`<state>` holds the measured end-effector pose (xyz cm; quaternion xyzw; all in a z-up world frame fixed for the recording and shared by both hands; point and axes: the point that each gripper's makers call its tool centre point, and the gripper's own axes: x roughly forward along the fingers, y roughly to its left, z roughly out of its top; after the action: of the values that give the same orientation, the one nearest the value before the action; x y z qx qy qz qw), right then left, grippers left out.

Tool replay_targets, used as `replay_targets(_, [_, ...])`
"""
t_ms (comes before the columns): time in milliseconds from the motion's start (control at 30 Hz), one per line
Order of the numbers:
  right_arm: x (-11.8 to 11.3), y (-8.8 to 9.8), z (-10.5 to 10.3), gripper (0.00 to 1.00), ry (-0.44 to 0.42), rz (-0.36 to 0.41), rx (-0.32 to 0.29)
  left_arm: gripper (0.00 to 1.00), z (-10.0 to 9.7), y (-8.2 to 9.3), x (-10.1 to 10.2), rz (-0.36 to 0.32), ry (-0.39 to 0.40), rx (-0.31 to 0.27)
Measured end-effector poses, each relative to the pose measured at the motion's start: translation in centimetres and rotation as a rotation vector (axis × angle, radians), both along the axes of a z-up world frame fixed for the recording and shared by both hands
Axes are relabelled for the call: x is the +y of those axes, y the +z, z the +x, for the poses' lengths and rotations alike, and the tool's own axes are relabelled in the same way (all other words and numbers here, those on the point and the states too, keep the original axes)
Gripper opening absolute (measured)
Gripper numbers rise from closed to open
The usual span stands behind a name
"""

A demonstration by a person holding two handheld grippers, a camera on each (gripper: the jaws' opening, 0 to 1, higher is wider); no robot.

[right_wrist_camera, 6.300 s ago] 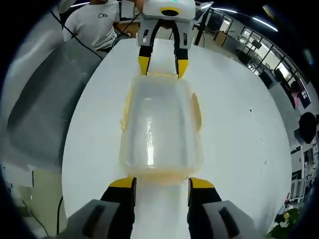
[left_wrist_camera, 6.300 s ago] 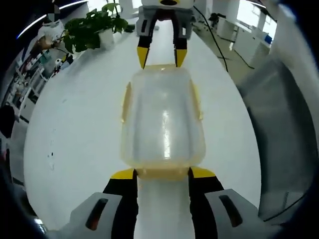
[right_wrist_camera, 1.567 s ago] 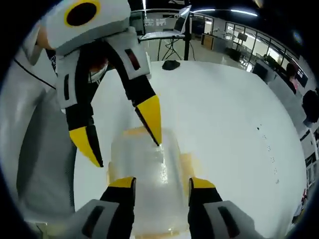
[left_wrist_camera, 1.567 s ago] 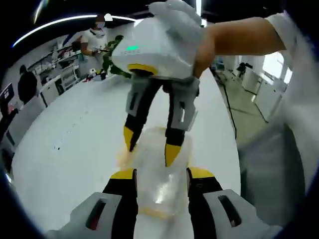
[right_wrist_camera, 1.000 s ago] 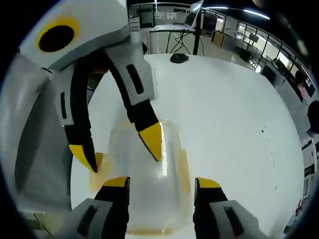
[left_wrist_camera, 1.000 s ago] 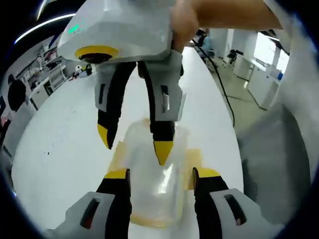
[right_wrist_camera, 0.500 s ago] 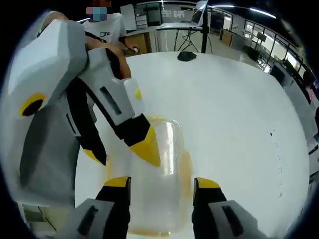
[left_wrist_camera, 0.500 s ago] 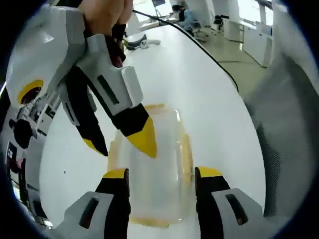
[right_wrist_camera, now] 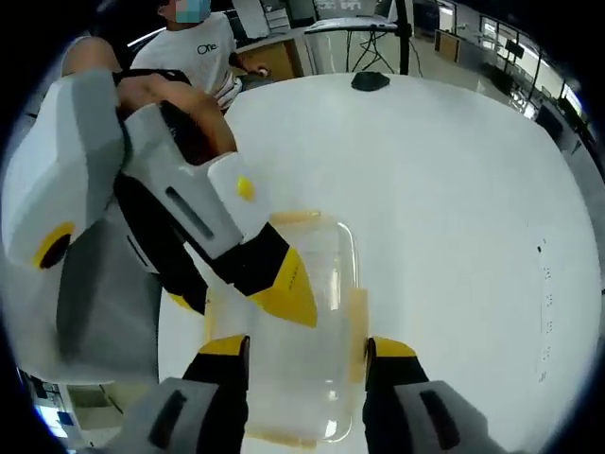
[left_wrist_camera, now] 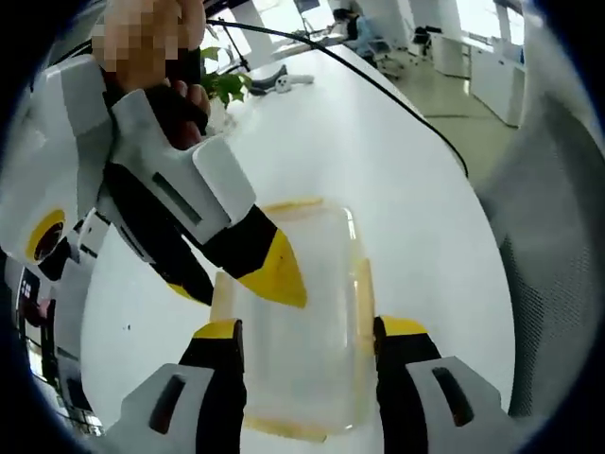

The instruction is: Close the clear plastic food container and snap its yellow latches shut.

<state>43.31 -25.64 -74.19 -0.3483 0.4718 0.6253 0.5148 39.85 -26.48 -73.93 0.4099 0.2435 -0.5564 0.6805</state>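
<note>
The clear plastic container (left_wrist_camera: 312, 312) lies on the white table with its lid on, yellow latches (left_wrist_camera: 364, 291) along its edges. My left gripper (left_wrist_camera: 310, 329) hangs above its near end, open, one jaw off each long side. The right gripper (left_wrist_camera: 234, 282) slants in from the upper left, open, one yellow tip over the lid and the other past the container's left edge. In the right gripper view the container (right_wrist_camera: 307, 326) sits between the open jaws of my right gripper (right_wrist_camera: 307, 347), and the left gripper (right_wrist_camera: 236, 295) reaches in the same way, over a side latch (right_wrist_camera: 357, 317).
White table (left_wrist_camera: 378, 161) stretches beyond the container. A potted plant (left_wrist_camera: 225, 85) and a black cable (left_wrist_camera: 397, 95) lie at its far end. A grey chair (left_wrist_camera: 558, 246) stands at the right. A seated person (right_wrist_camera: 194, 43) and a dark object (right_wrist_camera: 369, 81) are at the far edge.
Both cameras have tilted and shifted sideways over the container. Each opposite gripper now slants in from the left rather than from above. The container has stayed in place.
</note>
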Motion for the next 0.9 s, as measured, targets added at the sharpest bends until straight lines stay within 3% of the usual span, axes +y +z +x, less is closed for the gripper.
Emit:
replay_targets(200, [-0.11, -0.05, -0.11, 0.45, 0.011, -0.04, 0.019, 0.51, 0.05, 0.05, 0.01, -0.005, 0.022, -0.007])
replay_targets(333, [-0.12, -0.27, -0.63, 0.44, -0.005, -0.058, 0.071, 0.51, -0.16, -0.13, -0.11, 0.015, -0.001, -0.021])
replay_targets(433, [0.01, -0.19, -0.44, 0.44, 0.006, -0.075, 0.063, 0.51, 0.03, -0.21, -0.11, 0.024, 0.018, -0.024])
replay_targets(633, [-0.18, -0.2, -0.49, 0.44, -0.016, -0.085, 0.061, 0.51, 0.1, -0.63, -0.26, 0.033, 0.034, -0.085])
replay_targets(667, [-0.06, -0.14, -0.47, 0.44, -0.052, -0.092, 0.058, 0.51, 0.35, -0.89, -0.33, 0.053, 0.034, -0.116])
replay_targets(800, [-0.2, -0.09, -0.4, 0.45, -0.006, -0.083, 0.036, 0.51, 0.27, -0.77, -0.05, 0.031, 0.01, -0.081])
replay_targets(900, [-0.36, 0.03, -0.44, 0.45, -0.027, -0.051, 0.036, 0.52, 0.09, -0.63, -0.06, 0.031, -0.007, -0.079])
